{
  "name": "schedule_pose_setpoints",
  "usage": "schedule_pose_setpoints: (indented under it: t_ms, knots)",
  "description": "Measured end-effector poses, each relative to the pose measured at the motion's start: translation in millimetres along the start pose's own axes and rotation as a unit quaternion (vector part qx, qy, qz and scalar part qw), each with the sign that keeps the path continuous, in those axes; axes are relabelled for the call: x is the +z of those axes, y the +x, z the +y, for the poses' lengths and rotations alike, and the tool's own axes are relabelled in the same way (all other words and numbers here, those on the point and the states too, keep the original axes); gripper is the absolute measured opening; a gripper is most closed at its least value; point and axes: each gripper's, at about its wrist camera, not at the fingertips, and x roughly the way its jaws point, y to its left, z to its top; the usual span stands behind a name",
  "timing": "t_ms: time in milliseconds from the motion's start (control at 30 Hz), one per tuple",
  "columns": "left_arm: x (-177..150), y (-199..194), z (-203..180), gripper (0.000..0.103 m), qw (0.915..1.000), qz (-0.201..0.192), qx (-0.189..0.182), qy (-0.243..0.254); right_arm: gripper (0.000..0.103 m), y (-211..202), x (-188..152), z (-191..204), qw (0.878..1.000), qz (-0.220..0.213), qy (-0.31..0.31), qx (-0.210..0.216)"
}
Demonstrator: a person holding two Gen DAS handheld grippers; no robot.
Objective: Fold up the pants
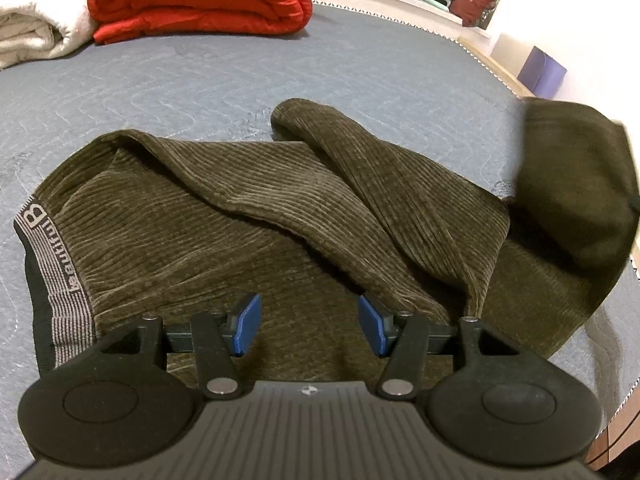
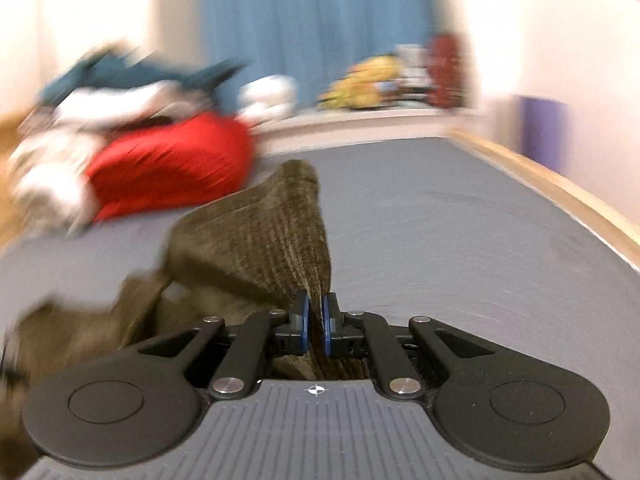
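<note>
Both grippers are at work on the olive corduroy pants (image 1: 248,224), which lie crumpled on the grey quilted bed cover (image 1: 200,80). On the right, the right gripper (image 2: 315,322) is clamped on a pinch of the ribbed cloth, which stands up between its blue pads (image 2: 305,320) and trails off to the left in a raised fold; heavy blur in that view suggests it is in motion. From the left wrist view, the left gripper (image 1: 310,330) hangs just above the seat of the pants with its jaws spread wide and nothing between them. The striped waistband (image 1: 60,280) with its lettering sits at the left, and the legs run off to the right in loose, overlapping ridges, one end lifted at the right edge of that view.

By the look of it this is an early step — one leg end is being carried over to lay the legs together or to begin the lengthwise fold. Next the free gripper probably needs to pin or take the waistband side, so the cloth does not drag along while the other pulls. A folded red quilt (image 1: 200,0) and a white blanket (image 1: 36,20) sit at the far side of the bed, well apart from the pants.
</note>
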Motion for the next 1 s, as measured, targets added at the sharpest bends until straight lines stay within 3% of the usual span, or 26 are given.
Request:
schedule_pose_setpoints:
  t_ms: [67, 167, 233, 267, 367, 533, 567, 600, 667, 700, 833, 900, 1000]
  knots:
    - [0.0, 1.4, -4.1, 0.059, 1.0000, 0.002, -0.003, 0.000, 0.007, -10.9, -0.2, -33.4, 0.996, -0.004, 0.051, -0.079]
    - [0.2, -0.1, -12.7, 0.060, 0.9999, 0.000, -0.012, 0.007, 0.007, -23.0, -11.9, -85.9, 0.973, 0.016, 0.119, -0.195]
    - [0.5, -1.1, -18.0, 0.061, 0.9998, -0.001, -0.017, 0.012, 0.005, -27.2, -22.0, -121.2, 0.956, 0.028, 0.167, -0.240]
    - [0.4, -1.2, -20.3, 0.061, 0.9997, -0.002, -0.019, 0.014, 0.000, -28.5, -27.7, -139.1, 0.947, 0.033, 0.188, -0.259]
    - [-0.9, 1.1, -27.8, 0.062, 0.9995, 0.001, -0.022, 0.024, 0.000, -32.1, -38.7, -178.3, 0.929, 0.029, 0.211, -0.302]
    - [-13.8, 10.4, -45.4, 0.061, 0.9972, 0.014, -0.045, 0.058, 0.004, -19.4, -52.3, -206.0, 0.927, 0.056, 0.265, -0.261]
    - [-18.8, 12.3, -52.9, 0.054, 0.9954, 0.017, -0.059, 0.074, 0.004, -14.0, -54.2, -204.7, 0.932, 0.061, 0.263, -0.242]
    - [-23.8, 14.2, -59.9, 0.039, 0.9929, 0.020, -0.075, 0.090, 0.004, -9.0, -54.6, -201.4, 0.937, 0.065, 0.261, -0.224]
    - [-35.5, 19.8, -74.5, 0.023, 0.9861, 0.030, -0.103, 0.127, 0.012, 3.1, -54.3, -197.1, 0.946, 0.076, 0.250, -0.193]
    - [-40.8, 23.2, -79.7, 0.022, 0.9835, 0.035, -0.111, 0.139, 0.013, 9.2, -52.9, -196.5, 0.948, 0.081, 0.244, -0.186]
    - [-55.7, 36.4, -90.5, 0.022, 0.9767, 0.058, -0.132, 0.159, 0.014, 19.1, -54.4, -204.2, 0.949, 0.100, 0.243, -0.173]
    - [-59.5, 40.9, -95.0, 0.029, 0.9756, 0.065, -0.129, 0.165, 0.015, 21.6, -57.9, -208.6, 0.946, 0.106, 0.251, -0.174]
    - [-66.8, 46.6, -105.2, 0.057, 0.9713, 0.075, -0.131, 0.184, 0.038, 26.9, -62.0, -217.6, 0.944, 0.115, 0.261, -0.166]
